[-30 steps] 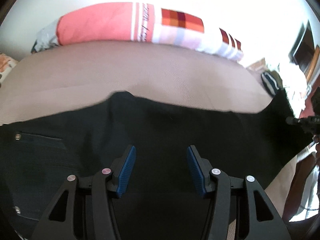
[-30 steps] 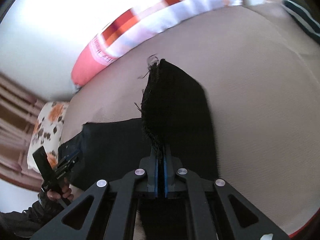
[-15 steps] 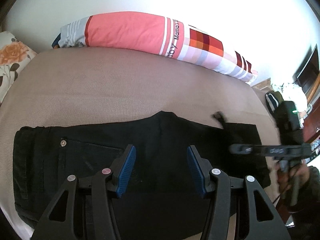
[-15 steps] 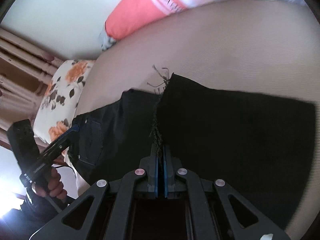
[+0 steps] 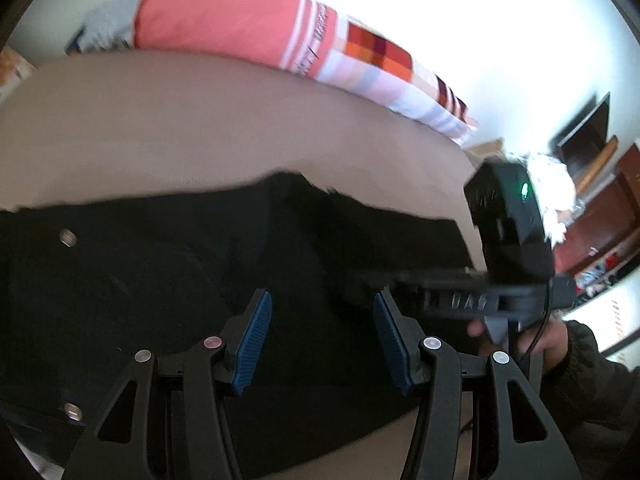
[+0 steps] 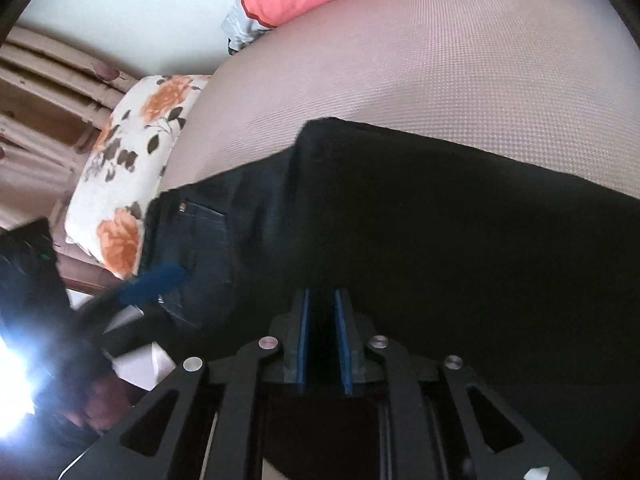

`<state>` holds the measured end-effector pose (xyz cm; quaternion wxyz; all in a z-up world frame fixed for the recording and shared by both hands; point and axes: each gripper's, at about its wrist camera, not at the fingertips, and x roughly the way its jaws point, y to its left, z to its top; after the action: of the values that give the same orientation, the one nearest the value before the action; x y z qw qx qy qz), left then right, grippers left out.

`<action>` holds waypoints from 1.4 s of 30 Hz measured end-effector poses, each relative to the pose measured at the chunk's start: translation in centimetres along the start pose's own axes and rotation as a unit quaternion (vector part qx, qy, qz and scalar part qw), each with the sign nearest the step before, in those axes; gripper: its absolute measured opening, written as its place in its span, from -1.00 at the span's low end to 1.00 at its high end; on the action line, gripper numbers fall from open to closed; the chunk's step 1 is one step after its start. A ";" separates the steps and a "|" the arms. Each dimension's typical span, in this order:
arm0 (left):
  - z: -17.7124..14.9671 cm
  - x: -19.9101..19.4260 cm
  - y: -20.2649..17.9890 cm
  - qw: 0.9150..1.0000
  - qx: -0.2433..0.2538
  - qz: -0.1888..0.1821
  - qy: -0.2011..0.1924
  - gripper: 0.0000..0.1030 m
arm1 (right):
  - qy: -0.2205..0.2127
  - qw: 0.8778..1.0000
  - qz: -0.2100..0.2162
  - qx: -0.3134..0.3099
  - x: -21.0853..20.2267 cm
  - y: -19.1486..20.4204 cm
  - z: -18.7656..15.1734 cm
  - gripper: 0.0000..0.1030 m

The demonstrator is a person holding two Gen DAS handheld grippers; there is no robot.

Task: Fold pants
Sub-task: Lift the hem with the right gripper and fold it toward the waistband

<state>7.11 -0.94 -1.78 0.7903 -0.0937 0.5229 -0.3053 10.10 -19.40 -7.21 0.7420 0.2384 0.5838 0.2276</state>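
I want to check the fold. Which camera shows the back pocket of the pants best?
The right wrist view: the back pocket on the dark pants shows sharply, with stitching and a rivet. The left wrist view shows only blurred black fabric and two rivets; no pocket outline is clear.

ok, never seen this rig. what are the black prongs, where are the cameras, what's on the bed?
No robot: a person carries a hand-held gripper in each hand, each with a fisheye camera looking along its two blue-padded fingers. The left view shows the left gripper open and empty above black pants on a beige bed, with the right gripper's body at its right edge. The right view shows the right gripper, jaws opening over the folded-over pants; whether cloth is still between them is too dark to tell. A striped pillow and a floral pillow lie at the edges.
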 end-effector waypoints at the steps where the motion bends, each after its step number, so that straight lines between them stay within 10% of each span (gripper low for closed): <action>1: -0.1 0.4 -0.1 1.000 -0.006 -0.017 0.014 0.05 | -0.007 1.000 -0.005 0.000 -0.5 0.1 0.1 -0.67; 9: -0.9 3.9 0.5 0.984 -0.090 -0.104 0.112 0.05 | -0.087 0.994 -0.064 0.009 -8.6 -1.5 -1.8 -0.30; 17: -0.9 6.4 1.0 0.978 -0.131 -0.096 0.132 0.04 | -0.112 0.990 -0.070 0.047 -11.6 -4.4 -5.0 -0.25; 23: -2.2 8.1 0.2 0.964 -0.162 -0.139 0.156 -0.52 | -0.113 0.989 -0.052 0.077 -10.9 -6.3 -6.1 -0.25; 29: -2.0 8.5 -0.6 0.970 -0.152 -0.121 0.145 -0.91 | -0.109 0.989 -0.045 0.085 -10.0 -6.6 -6.5 -0.25; 34: -1.8 6.4 -3.4 0.991 -0.075 -0.051 0.101 -0.93 | -0.106 0.989 -0.063 0.081 -9.7 -6.4 -6.5 -0.25; 42: -2.4 6.6 -2.7 0.994 -0.041 0.006 0.101 -0.92 | -0.090 0.987 -0.119 0.063 -8.1 -6.2 -6.5 -0.27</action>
<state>5.71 -6.50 -6.68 0.7307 -0.0919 0.6128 -0.2866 2.38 -28.71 -6.26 0.7967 0.2330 0.5521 0.0783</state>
